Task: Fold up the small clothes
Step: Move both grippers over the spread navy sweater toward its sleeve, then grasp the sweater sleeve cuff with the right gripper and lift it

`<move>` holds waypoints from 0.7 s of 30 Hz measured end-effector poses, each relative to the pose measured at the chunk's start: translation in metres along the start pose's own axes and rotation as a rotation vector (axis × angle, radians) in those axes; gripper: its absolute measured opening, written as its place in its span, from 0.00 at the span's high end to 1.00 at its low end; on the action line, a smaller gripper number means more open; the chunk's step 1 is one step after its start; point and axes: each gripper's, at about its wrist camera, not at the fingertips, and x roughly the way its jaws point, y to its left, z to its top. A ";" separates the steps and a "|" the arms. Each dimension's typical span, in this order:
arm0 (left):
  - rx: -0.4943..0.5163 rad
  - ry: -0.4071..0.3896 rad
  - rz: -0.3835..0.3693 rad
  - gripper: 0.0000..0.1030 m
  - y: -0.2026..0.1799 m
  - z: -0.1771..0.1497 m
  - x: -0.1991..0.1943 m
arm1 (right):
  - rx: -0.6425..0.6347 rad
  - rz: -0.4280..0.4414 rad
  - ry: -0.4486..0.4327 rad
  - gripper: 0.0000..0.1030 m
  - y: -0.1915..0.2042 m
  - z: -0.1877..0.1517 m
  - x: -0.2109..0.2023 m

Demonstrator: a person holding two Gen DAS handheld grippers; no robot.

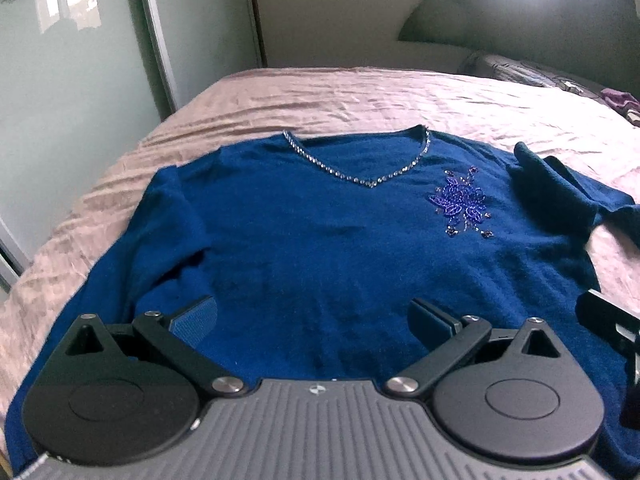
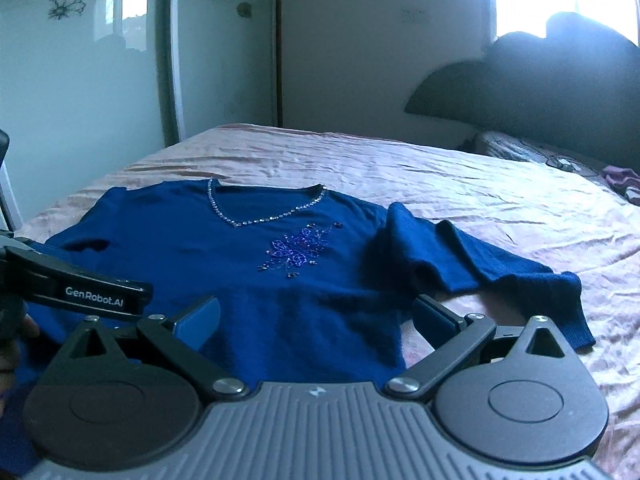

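A blue V-neck sweater (image 1: 320,240) lies flat, front up, on the pink bedspread (image 1: 360,96), with a beaded neckline and a beaded flower on the chest. It also shows in the right wrist view (image 2: 240,280). Its right sleeve (image 2: 480,264) lies bunched out to the side; its left sleeve (image 1: 168,216) lies along the body. My left gripper (image 1: 312,316) is open and empty over the lower hem. My right gripper (image 2: 316,316) is open and empty over the hem's right side. The left gripper's body (image 2: 80,288) shows at the left of the right wrist view.
The bed's left edge (image 1: 60,248) runs beside a mirrored wardrobe (image 1: 80,60). A dark headboard (image 2: 540,92) and a pillow (image 2: 516,148) stand at the far right. A small purple item (image 2: 620,180) lies near the pillow.
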 end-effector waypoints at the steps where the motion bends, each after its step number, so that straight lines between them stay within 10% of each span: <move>1: 0.008 -0.003 0.004 0.01 -0.002 0.000 0.000 | 0.005 0.003 -0.002 0.00 -0.001 -0.001 0.000; 7: 0.008 -0.012 -0.033 0.00 -0.006 0.003 -0.002 | -0.011 -0.030 -0.040 0.02 -0.004 -0.008 -0.002; 10: 0.015 -0.035 -0.038 0.00 -0.010 0.004 -0.004 | 0.009 -0.066 -0.040 0.20 -0.016 -0.011 -0.001; 21: 0.059 -0.053 -0.052 0.00 -0.023 0.001 0.005 | 0.099 -0.349 0.039 0.27 -0.137 -0.023 0.020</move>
